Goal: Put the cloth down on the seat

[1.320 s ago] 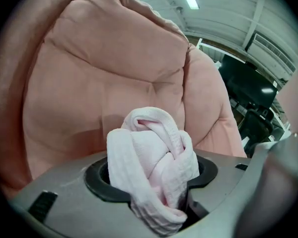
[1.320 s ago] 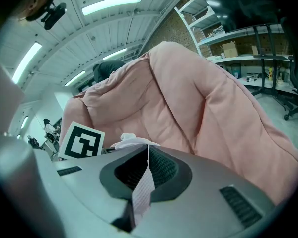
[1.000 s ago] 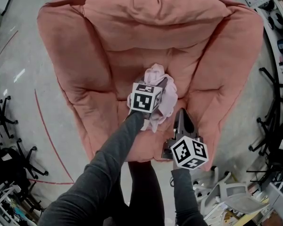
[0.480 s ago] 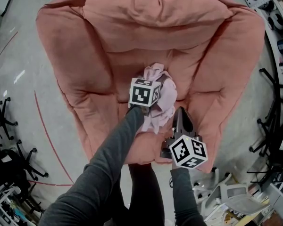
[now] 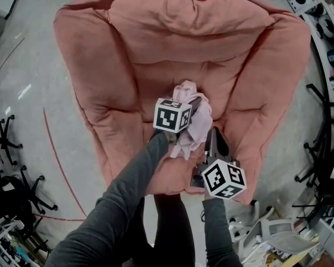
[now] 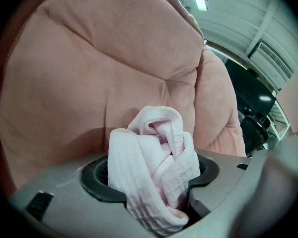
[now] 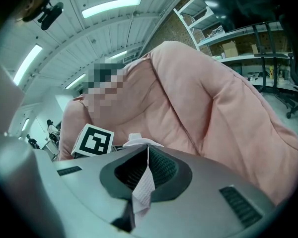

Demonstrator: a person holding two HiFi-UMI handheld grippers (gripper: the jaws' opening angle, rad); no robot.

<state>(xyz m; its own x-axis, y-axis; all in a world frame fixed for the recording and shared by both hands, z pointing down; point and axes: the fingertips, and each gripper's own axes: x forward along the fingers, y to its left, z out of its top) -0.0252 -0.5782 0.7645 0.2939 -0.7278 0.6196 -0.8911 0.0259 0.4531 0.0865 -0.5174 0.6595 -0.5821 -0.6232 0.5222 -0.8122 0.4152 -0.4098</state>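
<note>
Cloth [image 6: 156, 157] bunched between jaws of left gripper [image 6: 150, 182], just been opening wide, wad seemingly wedged against both pads; corner strip pinched in right gripper [image 7: 145, 172], jaws closed thin on it; bundle low over seat [image 5: 150, 88], near front edge. Risk: drawing right away unreleased, dragging cloth off onto floor [image 5: 39, 93]; snagging on left pad.

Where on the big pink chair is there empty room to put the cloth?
The seat cushion is bare left of the pink cloth and behind it, up to the backrest. The front middle is crowded: the left gripper, jaws just opening round the cloth, and the right gripper pinching its edge.
</note>
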